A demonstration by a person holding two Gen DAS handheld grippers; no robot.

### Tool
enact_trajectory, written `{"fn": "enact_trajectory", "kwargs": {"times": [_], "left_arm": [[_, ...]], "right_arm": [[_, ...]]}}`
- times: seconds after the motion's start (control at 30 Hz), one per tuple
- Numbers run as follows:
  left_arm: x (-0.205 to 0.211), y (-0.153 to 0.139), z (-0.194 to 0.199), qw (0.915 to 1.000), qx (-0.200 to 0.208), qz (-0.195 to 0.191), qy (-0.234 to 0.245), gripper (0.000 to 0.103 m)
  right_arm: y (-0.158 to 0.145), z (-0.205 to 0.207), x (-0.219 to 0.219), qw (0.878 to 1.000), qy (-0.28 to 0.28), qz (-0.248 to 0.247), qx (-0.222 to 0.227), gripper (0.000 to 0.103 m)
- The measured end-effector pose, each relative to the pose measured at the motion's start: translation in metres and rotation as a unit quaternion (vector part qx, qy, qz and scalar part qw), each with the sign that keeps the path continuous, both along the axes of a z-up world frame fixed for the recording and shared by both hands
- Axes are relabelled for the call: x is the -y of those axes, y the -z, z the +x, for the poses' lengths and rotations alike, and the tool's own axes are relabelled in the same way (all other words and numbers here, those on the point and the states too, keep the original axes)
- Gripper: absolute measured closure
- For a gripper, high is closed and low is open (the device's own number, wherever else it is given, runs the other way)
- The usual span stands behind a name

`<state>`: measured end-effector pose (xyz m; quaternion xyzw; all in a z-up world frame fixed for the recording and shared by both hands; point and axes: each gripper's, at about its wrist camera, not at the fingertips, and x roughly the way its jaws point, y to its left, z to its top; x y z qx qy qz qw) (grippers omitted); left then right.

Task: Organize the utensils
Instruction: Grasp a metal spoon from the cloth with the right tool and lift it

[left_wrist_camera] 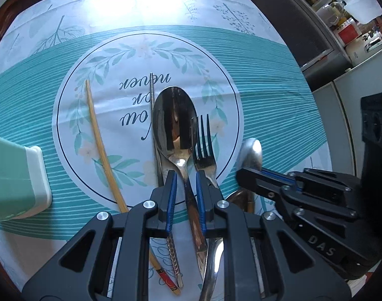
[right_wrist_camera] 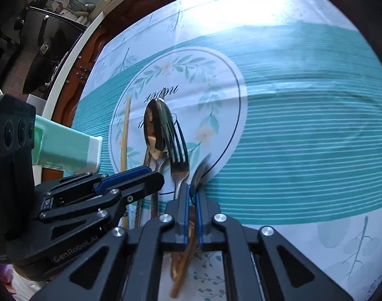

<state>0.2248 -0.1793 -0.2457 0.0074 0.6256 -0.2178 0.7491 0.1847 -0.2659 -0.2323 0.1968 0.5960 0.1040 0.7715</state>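
My left gripper (left_wrist_camera: pixel 186 178) straddles the neck of a large steel spoon (left_wrist_camera: pixel 174 118); its blue pads stand a little apart from the handle on both sides. Beside the spoon lie a fork (left_wrist_camera: pixel 203 148), a metal chopstick (left_wrist_camera: pixel 153 92) and a bamboo chopstick (left_wrist_camera: pixel 97 138). My right gripper (right_wrist_camera: pixel 192 190) is shut on a small spoon with a wooden handle (right_wrist_camera: pixel 201 169), its bowl tilted up. That gripper shows from the side in the left wrist view (left_wrist_camera: pixel 251 178), with the small spoon's bowl (left_wrist_camera: pixel 251 154).
The utensils lie on a teal and white printed tablecloth (left_wrist_camera: pixel 266 75). A pale green holder box (left_wrist_camera: pixel 17 180) lies at the left, also in the right wrist view (right_wrist_camera: pixel 68 150). Kitchen shelves with jars (left_wrist_camera: pixel 341 15) stand at the back right.
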Motion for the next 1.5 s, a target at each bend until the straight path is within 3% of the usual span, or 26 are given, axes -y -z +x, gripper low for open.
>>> {"fn": "enact_trajectory", "kwargs": {"times": [0.2, 0.3, 0.4, 0.5, 0.77, 0.93, 1.1, 1.3, 1.4, 1.5], "left_arm": [[0.025, 0.002, 0.004, 0.9992, 0.003, 0.039, -0.006, 0.090], [0.036, 0.002, 0.003, 0.9972, 0.013, 0.074, 0.002, 0.096], [0.041, 0.003, 0.002, 0.9964, 0.019, 0.083, 0.003, 0.097], [0.040, 0.002, 0.000, 0.9986, 0.025, 0.047, 0.003, 0.100], [0.018, -0.038, -0.027, 0.9910, 0.132, -0.020, 0.005, 0.100], [-0.006, -0.075, -0.044, 0.9760, 0.208, -0.062, -0.013, 0.100], [-0.035, -0.111, -0.066, 0.9569, 0.279, -0.077, -0.023, 0.101], [-0.075, -0.170, -0.099, 0.9218, 0.378, -0.083, -0.026, 0.103], [-0.094, -0.189, -0.103, 0.9162, 0.389, -0.089, -0.034, 0.103], [-0.114, -0.192, -0.100, 0.9204, 0.378, -0.094, -0.039, 0.103]], "right_arm": [[-0.008, -0.006, 0.011, 1.000, 0.011, -0.009, 0.015, 0.100], [-0.012, -0.009, 0.018, 1.000, 0.016, -0.005, 0.020, 0.100], [-0.014, -0.011, 0.021, 1.000, 0.018, -0.002, 0.022, 0.100], [-0.013, -0.012, 0.024, 1.000, 0.022, 0.004, 0.019, 0.100], [-0.022, -0.021, 0.027, 0.999, 0.027, 0.022, 0.039, 0.100], [-0.041, -0.028, 0.021, 0.996, 0.022, 0.025, 0.084, 0.100], [-0.068, -0.033, 0.011, 0.991, 0.003, 0.031, 0.127, 0.100], [-0.109, -0.038, -0.007, 0.979, -0.010, 0.005, 0.205, 0.100], [-0.131, -0.042, -0.021, 0.967, -0.022, -0.009, 0.252, 0.100], [-0.146, -0.042, -0.035, 0.960, -0.039, -0.016, 0.276, 0.100]]}}
